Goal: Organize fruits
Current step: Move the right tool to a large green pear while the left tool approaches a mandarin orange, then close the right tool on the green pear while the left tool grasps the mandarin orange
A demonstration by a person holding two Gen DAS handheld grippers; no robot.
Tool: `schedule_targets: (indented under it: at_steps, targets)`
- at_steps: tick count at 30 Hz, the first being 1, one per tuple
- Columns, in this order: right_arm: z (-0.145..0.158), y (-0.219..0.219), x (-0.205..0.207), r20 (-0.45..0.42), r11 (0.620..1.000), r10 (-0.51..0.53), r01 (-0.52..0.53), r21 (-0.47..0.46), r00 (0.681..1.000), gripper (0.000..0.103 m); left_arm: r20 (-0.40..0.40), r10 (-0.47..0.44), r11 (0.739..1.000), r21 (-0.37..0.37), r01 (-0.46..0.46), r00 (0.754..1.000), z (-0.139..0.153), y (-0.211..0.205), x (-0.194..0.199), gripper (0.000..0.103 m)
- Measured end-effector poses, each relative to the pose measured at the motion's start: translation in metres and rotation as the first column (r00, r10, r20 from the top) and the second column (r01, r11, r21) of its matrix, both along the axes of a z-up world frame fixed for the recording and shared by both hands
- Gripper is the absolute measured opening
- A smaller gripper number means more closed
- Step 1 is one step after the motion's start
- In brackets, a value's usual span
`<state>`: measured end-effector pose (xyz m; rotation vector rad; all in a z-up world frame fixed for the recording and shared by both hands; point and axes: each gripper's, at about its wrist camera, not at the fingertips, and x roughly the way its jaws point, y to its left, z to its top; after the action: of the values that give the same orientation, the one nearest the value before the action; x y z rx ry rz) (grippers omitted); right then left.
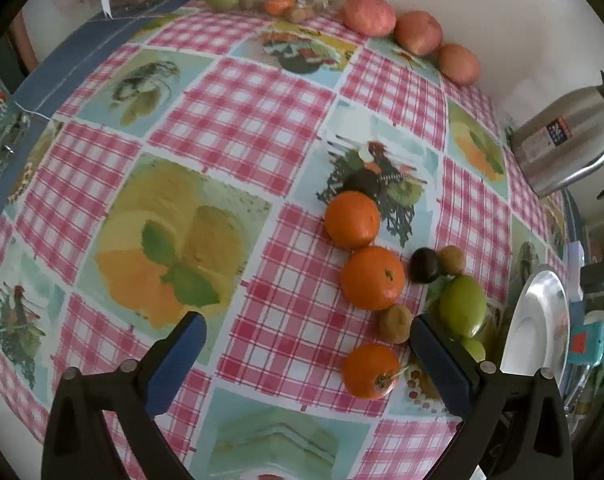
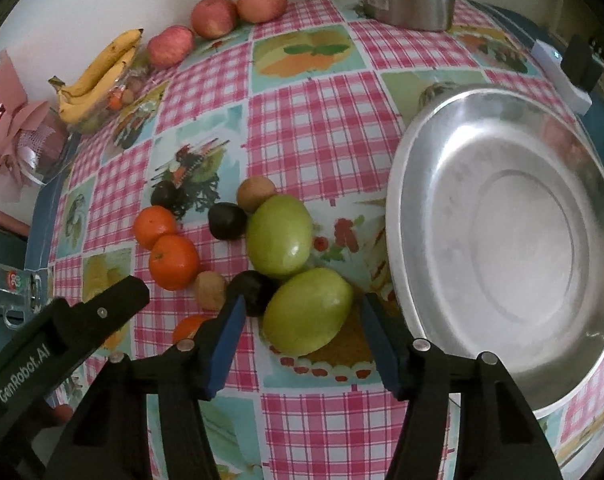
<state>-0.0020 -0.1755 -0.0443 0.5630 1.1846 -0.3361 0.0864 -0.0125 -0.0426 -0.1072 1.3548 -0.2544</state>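
The left gripper (image 1: pixel 307 342) hangs over the table with its jaws spread wide, nothing between the blue pads (image 1: pixel 178 364); the right gripper (image 2: pixel 302 316) is likewise parted, its fingers (image 2: pixel 226 344) flanking a green fruit (image 2: pixel 307 312) without visible contact.

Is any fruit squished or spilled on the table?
No, nothing looks squished or spilled. The oranges, green fruits and small dark ones sit loose on the tablecloth, while the metal bowl beside them holds nothing.
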Motion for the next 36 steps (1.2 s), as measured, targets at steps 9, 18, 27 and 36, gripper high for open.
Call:
schedule_targets:
  at_steps: [9, 18, 27, 36]
  targets:
    - [-0.006, -0.010, -0.003, 0.016, 0.997, -0.037, 0.036, 0.073, 0.999, 0.048, -0.084, 0.000, 0.999, -0.052, -0.005, 0.996, -0.009, -0.004, -0.004, 0.102]
    - [-0.004, -0.009, -0.004, -0.001, 0.997, -0.020, 0.020, 0.072, 1.000, 0.048, -0.155, -0.012, 0.988, -0.151, -0.012, 0.988, -0.016, -0.010, -0.012, 0.082]
    - [0.002, -0.014, -0.015, 0.000, 0.998, -0.036, 0.036, 0.055, 0.999, 0.047, -0.204, -0.007, 0.979, -0.201, -0.035, 0.979, -0.020, -0.009, -0.013, 0.065]
    - [0.007, -0.014, -0.018, 0.014, 0.997, -0.044, 0.043, 0.064, 0.999, 0.047, -0.212, -0.051, 0.979, -0.204, 0.007, 0.976, -0.021, -0.014, -0.017, 0.040]
